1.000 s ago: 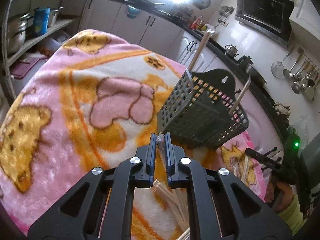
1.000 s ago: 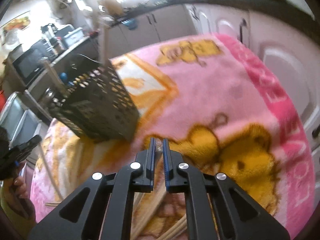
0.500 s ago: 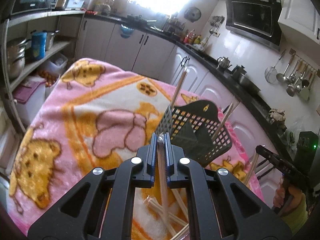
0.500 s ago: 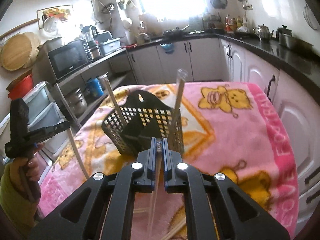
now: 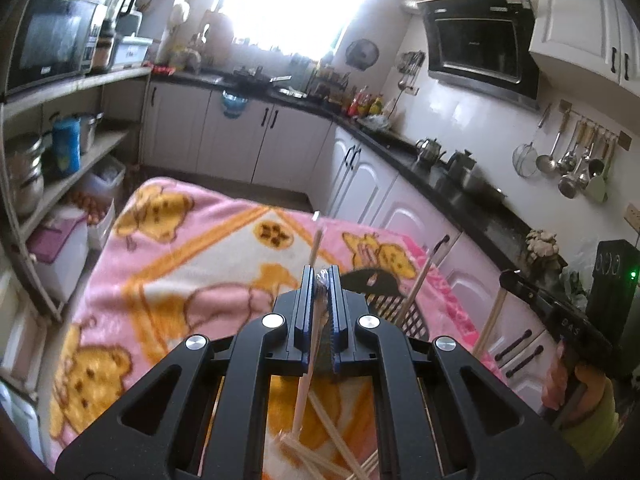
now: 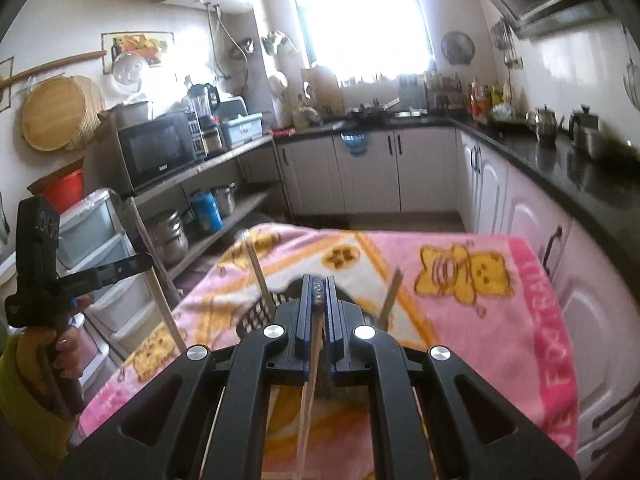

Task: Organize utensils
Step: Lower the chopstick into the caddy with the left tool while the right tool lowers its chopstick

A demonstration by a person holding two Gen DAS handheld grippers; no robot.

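Note:
My left gripper (image 5: 322, 276) is shut on a wooden chopstick (image 5: 304, 384) that hangs down from the jaws. My right gripper (image 6: 318, 284) is shut on another chopstick (image 6: 310, 396). The black mesh utensil basket (image 5: 394, 308) stands on the pink blanket (image 5: 180, 256), mostly hidden behind my left fingers, with two chopsticks (image 5: 420, 280) sticking up from it. In the right wrist view the basket (image 6: 258, 314) peeks out left of the fingers. Several loose chopsticks (image 5: 320, 456) lie on the blanket below the left gripper. Both grippers are raised above the basket.
The blanket covers a table in a kitchen. White cabinets with a black counter (image 5: 472, 200) run along the right. Shelves with pots (image 5: 24, 172) and a microwave (image 6: 160, 152) stand at the left. The other gripper shows in each view, the right one (image 5: 560, 320) and the left one (image 6: 60, 276).
Both grippers have risen well above the table, each lifting its chopstick. The basket has dropped from mid-view to behind the fingers.

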